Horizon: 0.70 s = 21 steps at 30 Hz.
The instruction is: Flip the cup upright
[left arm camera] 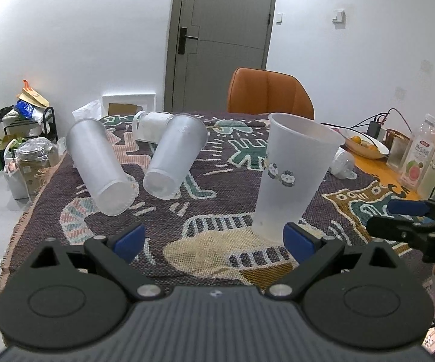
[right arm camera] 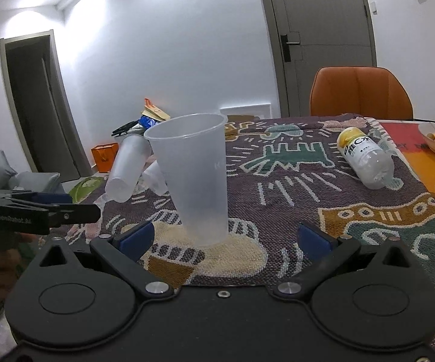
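A frosted plastic cup (left arm camera: 292, 175) with small cartoon stickers stands upright on the patterned cloth, mouth up; it also shows in the right wrist view (right arm camera: 196, 181). Two more frosted cups lie on their sides, one (left arm camera: 101, 166) at the left and one (left arm camera: 175, 157) beside it; one shows in the right wrist view (right arm camera: 128, 169). My left gripper (left arm camera: 214, 241) is open and empty, its right pad close to the upright cup's base. My right gripper (right arm camera: 226, 238) is open and empty, just in front of that cup, and shows from the side in the left wrist view (left arm camera: 410, 220).
A clear bottle (right arm camera: 365, 157) lies on the cloth at the right. A bowl of fruit (left arm camera: 365, 144), a juice bottle (left arm camera: 416, 154) and cables sit at the table's right. A white mug (left arm camera: 151, 126) and an orange chair (left arm camera: 268, 93) are at the back. Bags clutter the floor at the left (left arm camera: 21, 138).
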Available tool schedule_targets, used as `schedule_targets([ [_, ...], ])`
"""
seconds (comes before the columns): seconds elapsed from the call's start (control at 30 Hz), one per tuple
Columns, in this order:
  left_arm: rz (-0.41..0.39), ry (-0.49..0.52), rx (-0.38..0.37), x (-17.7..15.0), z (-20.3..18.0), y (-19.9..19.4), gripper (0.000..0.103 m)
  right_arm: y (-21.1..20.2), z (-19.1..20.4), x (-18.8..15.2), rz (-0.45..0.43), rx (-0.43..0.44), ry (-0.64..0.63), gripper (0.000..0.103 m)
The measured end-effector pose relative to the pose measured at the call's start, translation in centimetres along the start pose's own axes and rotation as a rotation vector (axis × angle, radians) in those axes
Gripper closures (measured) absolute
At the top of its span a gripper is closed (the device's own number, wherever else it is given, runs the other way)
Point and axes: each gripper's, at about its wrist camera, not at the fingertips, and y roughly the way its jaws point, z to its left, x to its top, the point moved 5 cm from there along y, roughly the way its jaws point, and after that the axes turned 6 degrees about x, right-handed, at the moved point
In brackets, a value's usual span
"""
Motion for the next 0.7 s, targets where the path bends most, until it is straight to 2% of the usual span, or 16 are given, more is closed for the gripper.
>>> schedule_targets([
  [0.7, 0.017, 0.004, 0.011, -0.1, -0.2, -0.04, 0.006, 0.12, -0.59, -0.05, 0.003, -0.013, 0.001, 0.0],
])
